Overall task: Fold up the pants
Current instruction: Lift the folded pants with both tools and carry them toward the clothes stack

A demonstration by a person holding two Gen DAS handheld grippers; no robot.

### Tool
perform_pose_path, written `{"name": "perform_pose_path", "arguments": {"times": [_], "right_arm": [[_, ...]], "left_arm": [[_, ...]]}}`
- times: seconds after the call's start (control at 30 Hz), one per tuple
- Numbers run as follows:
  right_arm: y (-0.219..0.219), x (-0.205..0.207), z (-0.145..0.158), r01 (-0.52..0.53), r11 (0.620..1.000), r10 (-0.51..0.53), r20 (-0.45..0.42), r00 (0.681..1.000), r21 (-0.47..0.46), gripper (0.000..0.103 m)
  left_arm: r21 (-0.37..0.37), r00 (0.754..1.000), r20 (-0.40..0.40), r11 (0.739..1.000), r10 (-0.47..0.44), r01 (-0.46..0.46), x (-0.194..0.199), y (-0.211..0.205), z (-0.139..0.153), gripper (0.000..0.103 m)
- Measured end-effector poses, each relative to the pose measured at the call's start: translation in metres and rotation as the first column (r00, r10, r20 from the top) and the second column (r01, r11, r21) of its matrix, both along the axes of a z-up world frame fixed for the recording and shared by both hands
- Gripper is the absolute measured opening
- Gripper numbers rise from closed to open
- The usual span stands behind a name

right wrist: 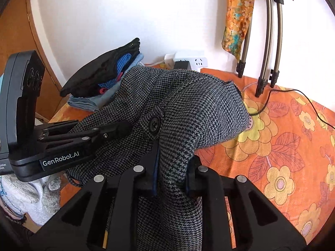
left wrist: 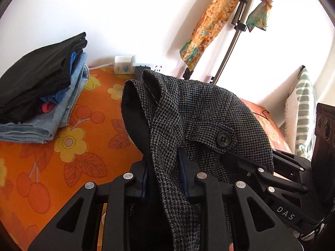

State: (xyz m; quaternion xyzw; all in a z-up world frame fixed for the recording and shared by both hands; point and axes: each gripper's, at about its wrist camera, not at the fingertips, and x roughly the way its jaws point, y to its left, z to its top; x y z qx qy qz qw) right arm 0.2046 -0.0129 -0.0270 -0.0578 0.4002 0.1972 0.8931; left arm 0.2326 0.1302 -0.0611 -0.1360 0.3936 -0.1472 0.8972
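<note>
The grey houndstooth pants hang in the air above the orange flowered bed cover. My left gripper is shut on a bunched fold of the pants near the waistband. My right gripper is shut on another fold of the same pants. A dark button on a flap shows between the two grips, also in the right wrist view. The right gripper reaches in from the right in the left wrist view. The left gripper reaches in from the left in the right wrist view.
A stack of folded clothes lies at the back left of the bed, also in the right wrist view. A white power strip sits by the wall. Tripod legs and a black cable stand at the back right. A striped pillow is at far right.
</note>
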Motion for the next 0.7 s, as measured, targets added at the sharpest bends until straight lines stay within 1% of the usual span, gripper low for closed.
{"name": "perform_pose_path", "arguments": {"times": [0.2,0.3,0.57,0.7], "right_arm": [[0.025,-0.017,0.034,-0.049,0.999,0.048,0.093,0.995,0.010,0.018],[0.042,-0.020,0.048,-0.074,0.997,0.070,0.118,0.990,0.023,0.018],[0.102,-0.015,0.079,-0.152,0.988,0.152,0.173,0.973,-0.010,0.018],[0.139,-0.005,0.093,-0.192,0.981,0.192,0.203,0.960,-0.019,0.018]], "left_arm": [[-0.007,0.997,0.074,1.000,0.025,-0.024,-0.021,0.018,0.030,0.022],[-0.021,0.994,0.098,0.999,0.045,-0.043,-0.028,0.032,0.042,0.022],[-0.062,0.978,0.161,0.991,0.130,-0.121,-0.038,0.084,0.071,0.022],[-0.043,0.965,0.201,0.985,0.171,-0.165,-0.035,0.112,0.089,0.022]]}}
